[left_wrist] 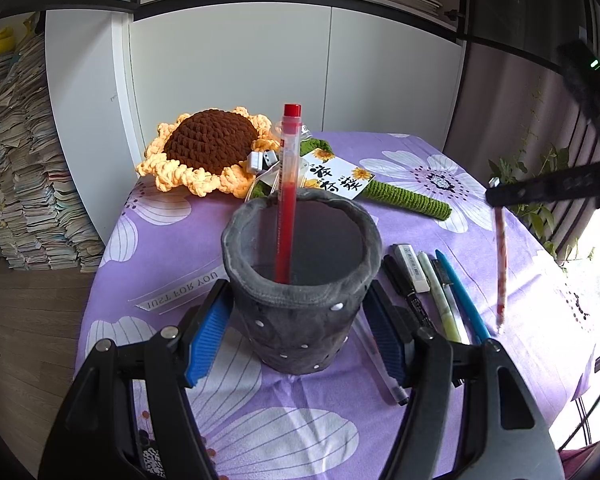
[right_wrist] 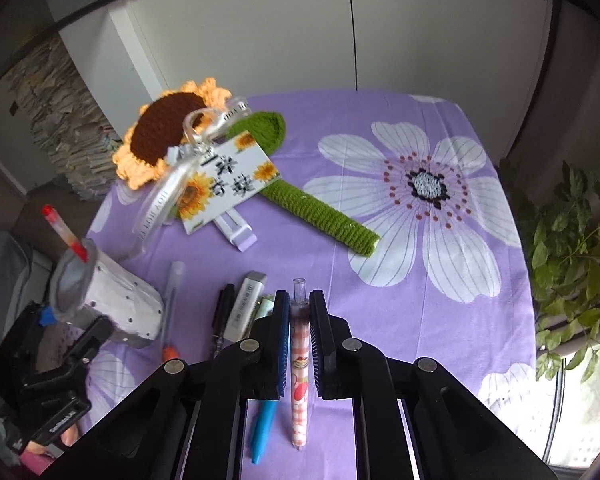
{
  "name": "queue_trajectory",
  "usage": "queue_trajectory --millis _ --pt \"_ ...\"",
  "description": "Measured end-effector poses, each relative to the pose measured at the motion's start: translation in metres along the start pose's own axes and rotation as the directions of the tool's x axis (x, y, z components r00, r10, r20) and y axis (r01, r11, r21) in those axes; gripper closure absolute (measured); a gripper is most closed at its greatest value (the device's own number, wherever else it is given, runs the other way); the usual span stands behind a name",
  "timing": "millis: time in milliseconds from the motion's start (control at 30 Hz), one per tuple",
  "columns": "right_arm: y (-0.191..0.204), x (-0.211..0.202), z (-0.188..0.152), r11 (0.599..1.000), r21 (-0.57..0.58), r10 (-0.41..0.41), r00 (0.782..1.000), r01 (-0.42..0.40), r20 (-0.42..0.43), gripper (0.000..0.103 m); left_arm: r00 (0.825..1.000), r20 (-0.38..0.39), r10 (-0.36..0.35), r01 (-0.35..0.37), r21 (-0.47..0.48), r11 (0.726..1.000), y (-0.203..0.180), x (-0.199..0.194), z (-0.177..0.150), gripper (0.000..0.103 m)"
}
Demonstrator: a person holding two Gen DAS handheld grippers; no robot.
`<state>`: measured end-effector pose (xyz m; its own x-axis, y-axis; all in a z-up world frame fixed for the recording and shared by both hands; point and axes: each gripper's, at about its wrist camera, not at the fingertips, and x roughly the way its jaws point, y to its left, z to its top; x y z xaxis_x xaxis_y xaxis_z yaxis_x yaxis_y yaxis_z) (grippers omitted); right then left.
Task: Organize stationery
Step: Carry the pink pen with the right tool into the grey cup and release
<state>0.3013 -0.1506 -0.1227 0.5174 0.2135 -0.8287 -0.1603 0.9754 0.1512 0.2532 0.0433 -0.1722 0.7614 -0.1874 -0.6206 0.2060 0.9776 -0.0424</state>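
Left gripper clamped on grey pen holder, red pen inside; right gripper clamped on patterned pen, lifted off tablecloth.

Crochet sunflower with green stem lies on the desk's purple flowered cloth, a printed card on it. Paper stacks beside white cabinet; plant at right.

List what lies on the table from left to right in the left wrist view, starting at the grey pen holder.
grey pen holder → black marker → white eraser → pale green pen → blue pen → patterned pen, held up by the right gripper.
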Motion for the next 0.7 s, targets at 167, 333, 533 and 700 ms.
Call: queue_trajectory --millis 167,333,533,700 --pt "0.018 -0.048 0.001 0.999 -0.046 0.034 0.991 -0.028 0.128 0.092 1.000 0.001 0.000 0.000 0.002 1.000 0.000 0.000 -0.001 0.038" --pt "0.043 -0.093 0.006 0.991 -0.115 0.101 0.962 -0.074 0.253 0.092 1.000 0.000 -0.001 0.001 -0.001 1.000 0.001 0.000 0.000 0.037" --pt "0.087 -0.128 0.019 0.954 -0.235 0.259 0.908 -0.187 0.329 0.092 1.000 0.002 0.003 -0.003 0.006 1.000 -0.001 0.000 -0.001 0.037" --pt "0.121 -0.118 0.029 0.919 -0.315 0.337 0.885 -0.236 0.321 0.092 1.000 0.001 0.003 -0.003 0.007 1.000 -0.002 0.000 -0.001 0.037"
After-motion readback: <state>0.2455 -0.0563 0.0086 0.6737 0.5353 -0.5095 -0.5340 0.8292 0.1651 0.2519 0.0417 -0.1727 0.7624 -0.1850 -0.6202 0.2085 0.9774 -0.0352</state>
